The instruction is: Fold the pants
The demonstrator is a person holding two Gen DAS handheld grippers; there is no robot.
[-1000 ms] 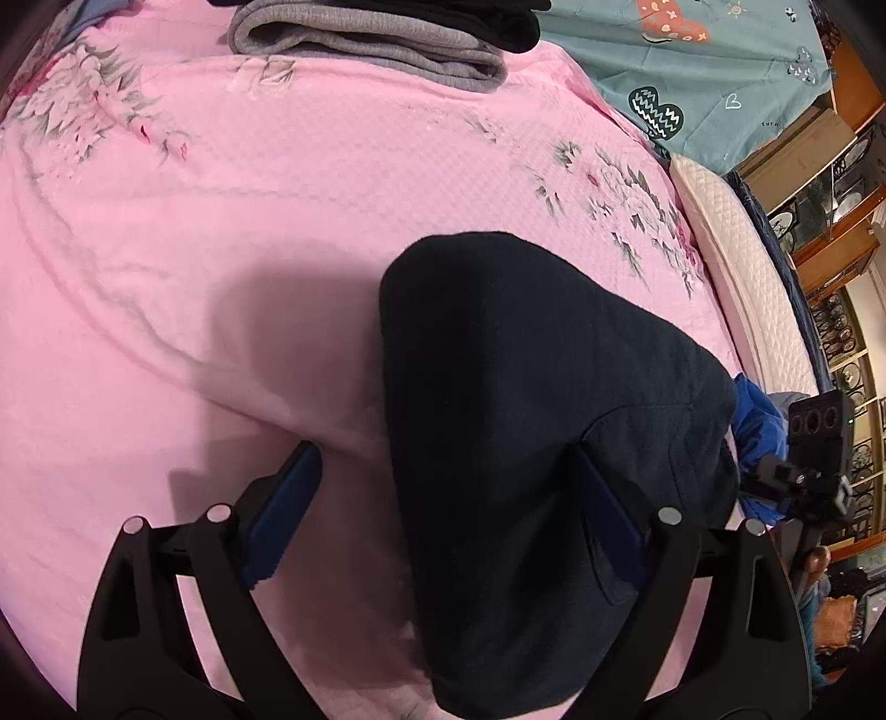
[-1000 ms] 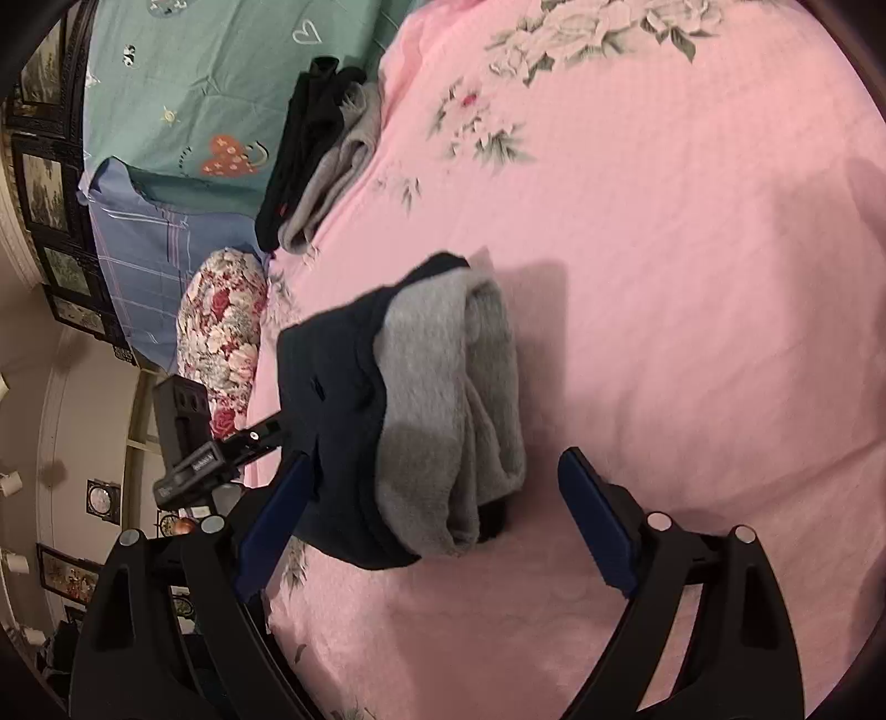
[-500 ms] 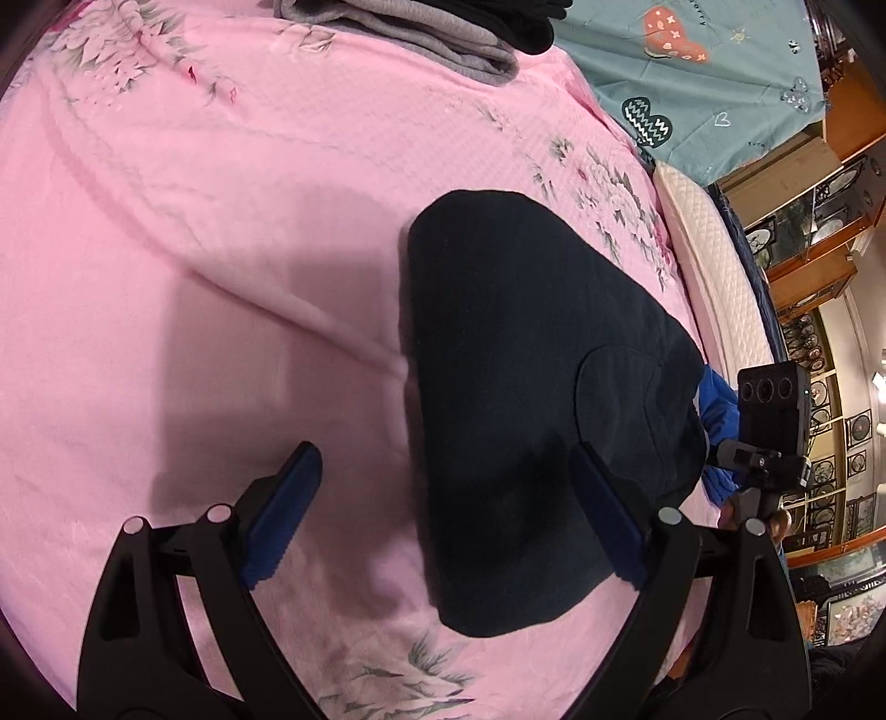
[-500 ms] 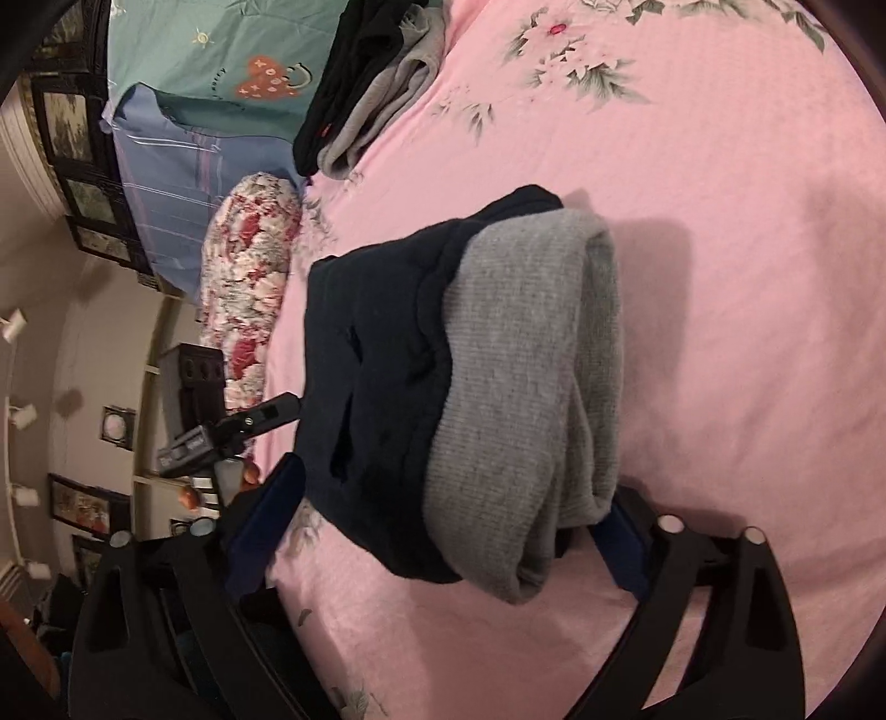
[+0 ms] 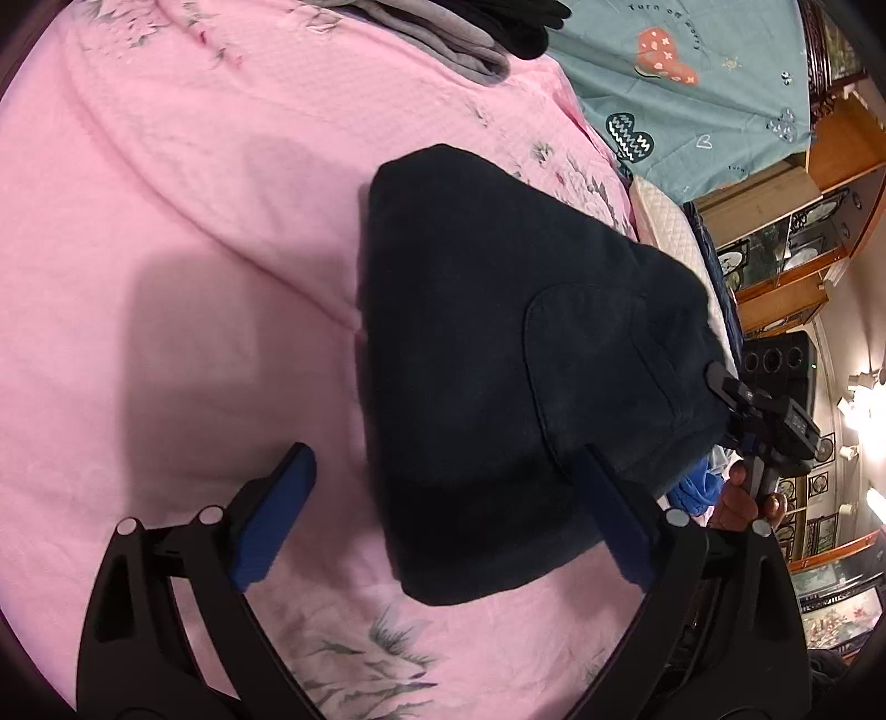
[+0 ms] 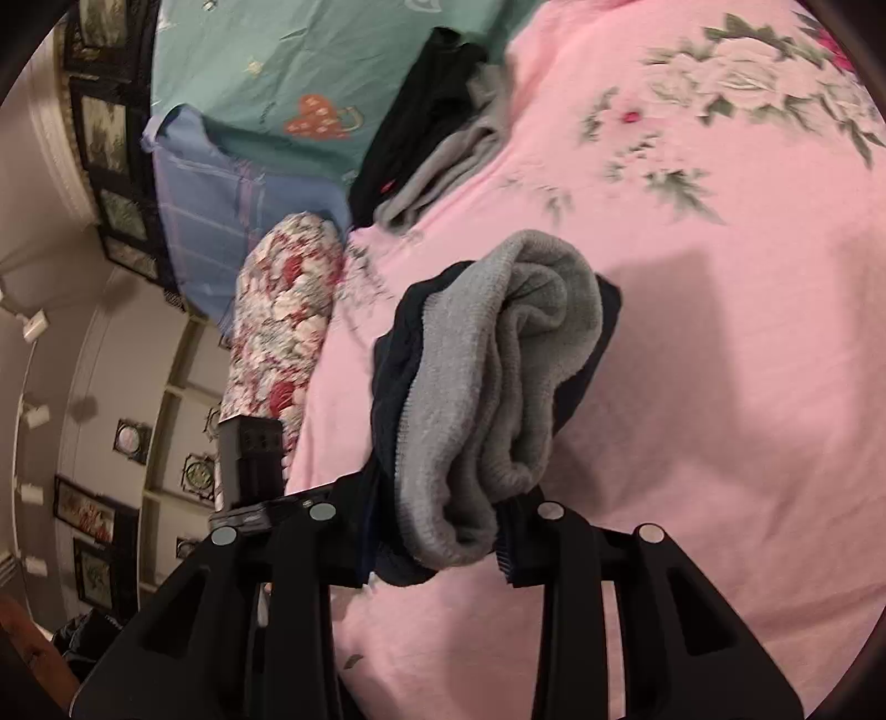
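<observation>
Our right gripper (image 6: 437,545) pinches the folded dark pants (image 5: 498,360); our left gripper (image 5: 443,520) is spread wide. Stacked clothes (image 6: 437,138) lie beyond on the pink bedspread (image 5: 166,221).

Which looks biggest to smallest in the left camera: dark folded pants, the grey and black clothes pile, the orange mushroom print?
1. Dark folded pants, though nearness inflates them.
2. Clothes pile, partly cut off.
3. Mushroom print.

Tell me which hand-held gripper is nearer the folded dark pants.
Right. The right hand-held gripper is clamped on the folded dark pants; the left hand-held gripper hangs open, its right finger overlapping them.
</observation>
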